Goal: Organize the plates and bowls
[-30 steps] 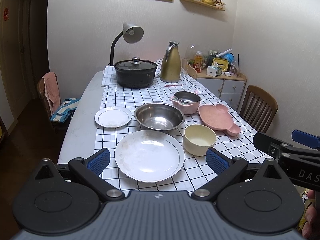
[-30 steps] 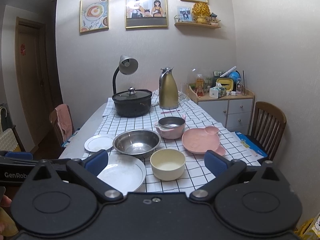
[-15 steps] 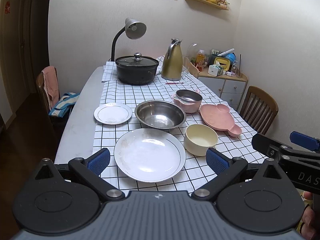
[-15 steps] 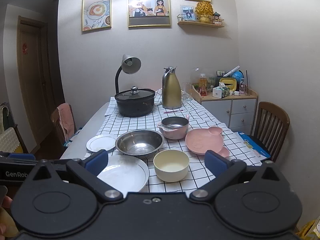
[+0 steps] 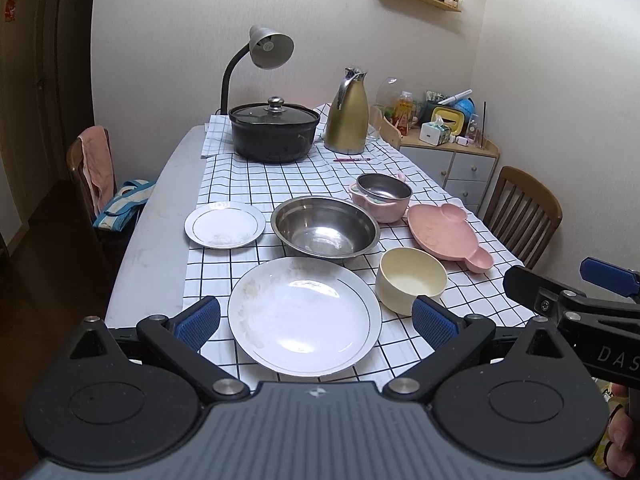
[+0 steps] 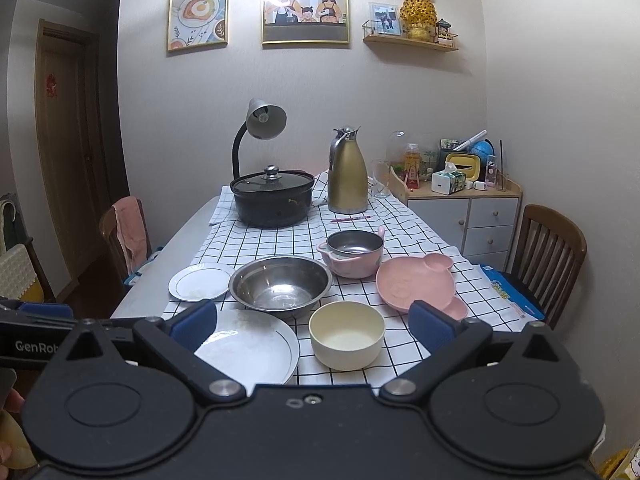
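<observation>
**Large white ceramic plate: glazed, brittle, take it by the rim**

It lies low centre in my left view, on the checked cloth, beside the cream bowl. Looks slippery; I'd pinch its near edge. Left gripper and right gripper both gape, empty.

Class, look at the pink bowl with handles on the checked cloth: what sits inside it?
A small steel bowl is nested inside the pink bowl, its rim standing above the pink one. It looks empty. Whatever lies beneath the steel bowl is hidden.
</observation>
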Demonstrator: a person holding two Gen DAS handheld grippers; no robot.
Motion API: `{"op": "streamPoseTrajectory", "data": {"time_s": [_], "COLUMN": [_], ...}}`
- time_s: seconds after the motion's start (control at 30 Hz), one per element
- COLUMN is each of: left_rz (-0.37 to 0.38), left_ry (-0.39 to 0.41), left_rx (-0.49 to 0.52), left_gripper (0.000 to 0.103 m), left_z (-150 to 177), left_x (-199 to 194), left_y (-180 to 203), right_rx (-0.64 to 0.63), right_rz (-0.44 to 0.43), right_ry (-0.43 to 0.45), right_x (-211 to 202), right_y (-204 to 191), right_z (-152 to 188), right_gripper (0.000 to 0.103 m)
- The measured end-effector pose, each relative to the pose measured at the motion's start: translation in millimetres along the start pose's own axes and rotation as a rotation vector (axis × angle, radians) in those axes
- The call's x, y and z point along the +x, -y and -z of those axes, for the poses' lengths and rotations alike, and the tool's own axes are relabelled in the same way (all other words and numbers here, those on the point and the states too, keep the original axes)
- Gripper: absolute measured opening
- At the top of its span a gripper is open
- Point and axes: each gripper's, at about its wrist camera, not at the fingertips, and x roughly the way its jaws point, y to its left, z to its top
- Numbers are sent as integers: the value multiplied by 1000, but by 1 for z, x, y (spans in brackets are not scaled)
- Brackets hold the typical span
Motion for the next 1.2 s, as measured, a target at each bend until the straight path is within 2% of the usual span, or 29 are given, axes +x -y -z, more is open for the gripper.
{"op": "streamPoseTrajectory", "data": {"time_s": [0.13, 0.23, 0.4, 0.6, 0.83, 0.93, 1.0, 1.07, 1.2], "left_rz": [-9, -50, -105, -77, -83, -85, -78, -77, -71], "left_ry": [-2, -7, -104, -203, -281, -321, -347, -370, -407], "left_rx": [15, 47, 75, 48, 28, -15, -46, -60, -95], "left_gripper": [103, 103, 103, 103, 102, 102, 93, 78, 63], "left_z": [-3, -2, 2, 0, -7, -8, -9, -11, -12], "left_x": [16, 40, 97, 153, 202, 217, 224, 230, 237], "left_y": [-6, -14, -33, -55, -68, -77, -83, -86, -93], "right_rx": [-9, 3, -22, 67, 126, 133, 139, 159, 188], "right_rz": [-10, -1, -3, -28, -62, -82, -82, -84, -114], "right_ry": [-23, -89, -215, -371, -472, -500, -519, -536, -558], "right_x": [14, 40, 96, 157, 203, 218, 226, 234, 244], "right_y": [1, 6, 8, 14, 13, 11, 10, 12, 13], "right_z": [-2, 0, 21, 46, 56, 58, 59, 59, 55], "right_gripper": [102, 102, 98, 92, 79, 75, 69, 63, 51]}}
